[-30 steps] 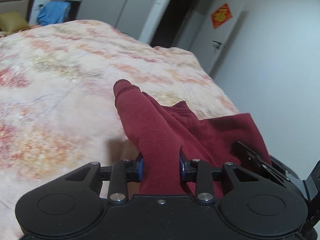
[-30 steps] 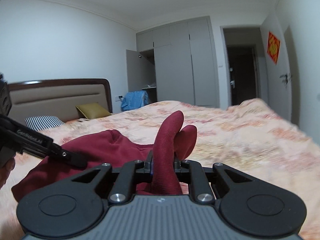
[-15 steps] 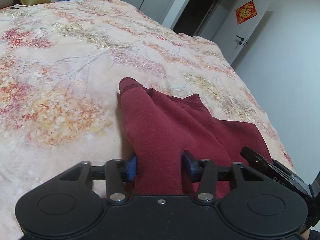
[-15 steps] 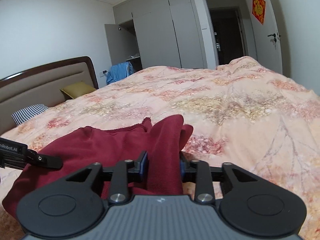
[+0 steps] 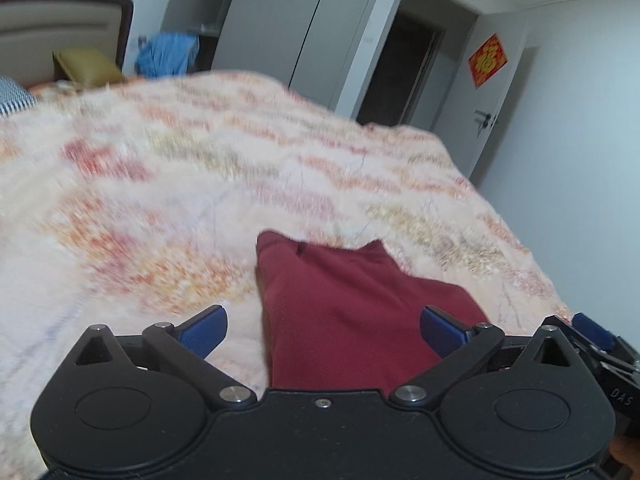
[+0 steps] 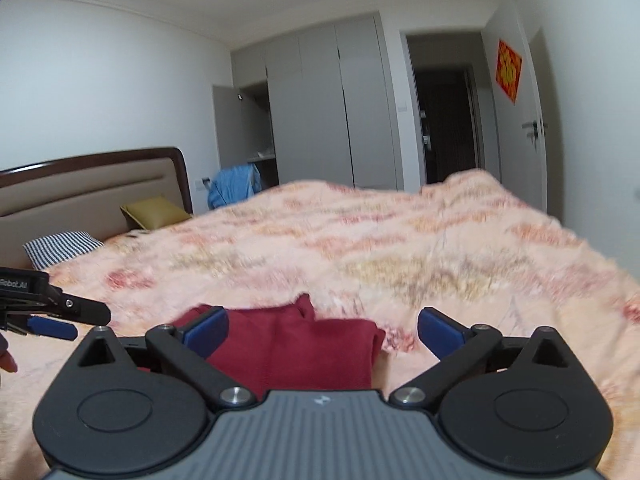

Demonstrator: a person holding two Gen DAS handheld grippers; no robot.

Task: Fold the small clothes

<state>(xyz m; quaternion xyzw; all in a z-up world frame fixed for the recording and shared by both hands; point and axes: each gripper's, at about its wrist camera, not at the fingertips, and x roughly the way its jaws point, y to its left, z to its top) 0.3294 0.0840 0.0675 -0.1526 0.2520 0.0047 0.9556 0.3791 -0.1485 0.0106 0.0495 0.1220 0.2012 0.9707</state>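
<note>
A dark red garment lies folded flat on the pink floral bedspread. It also shows in the right wrist view. My left gripper is open, its blue pads wide apart over the garment's near edge, holding nothing. My right gripper is open too, just above the garment's near right part. The other gripper's tip shows at the left edge of the right wrist view and at the right edge of the left wrist view.
The bed's headboard, a striped pillow and an olive cushion are at the far left. A blue cloth hangs by grey wardrobes. A dark doorway and white door stand beyond.
Both grippers have opened and let go of the red garment, which now lies flat on the bed. Both cameras have tilted up and drawn back slightly.
</note>
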